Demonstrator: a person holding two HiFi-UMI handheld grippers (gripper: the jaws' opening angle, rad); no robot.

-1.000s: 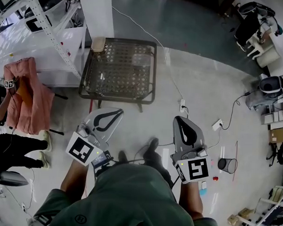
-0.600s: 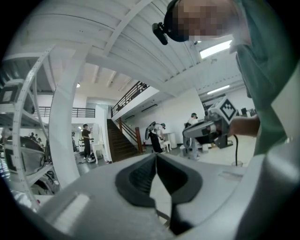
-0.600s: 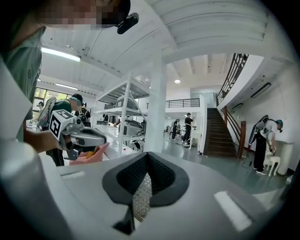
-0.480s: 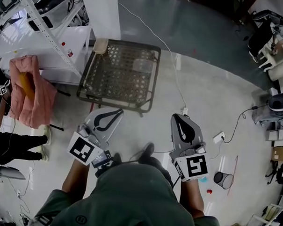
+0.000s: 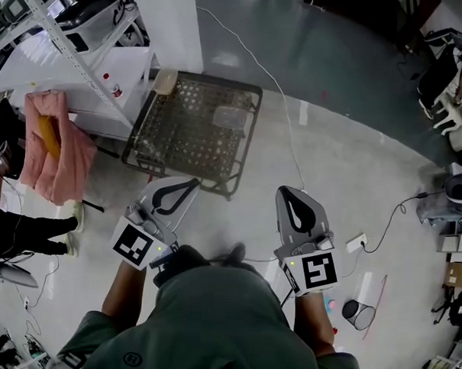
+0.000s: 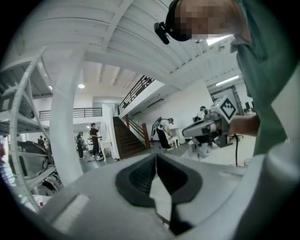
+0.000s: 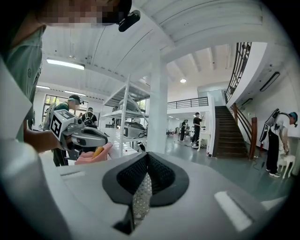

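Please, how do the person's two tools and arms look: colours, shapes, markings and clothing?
The left tool and right tool are alike: a light grey, wedge-shaped body with black textured pads at the jaws. Each carries a white cube with black square markers and a small green light. A black cable hangs from the right tool. The person wears a dark green short-sleeved shirt.

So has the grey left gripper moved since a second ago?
Yes, forward: the left gripper now nearly reaches the dark metal mesh table.
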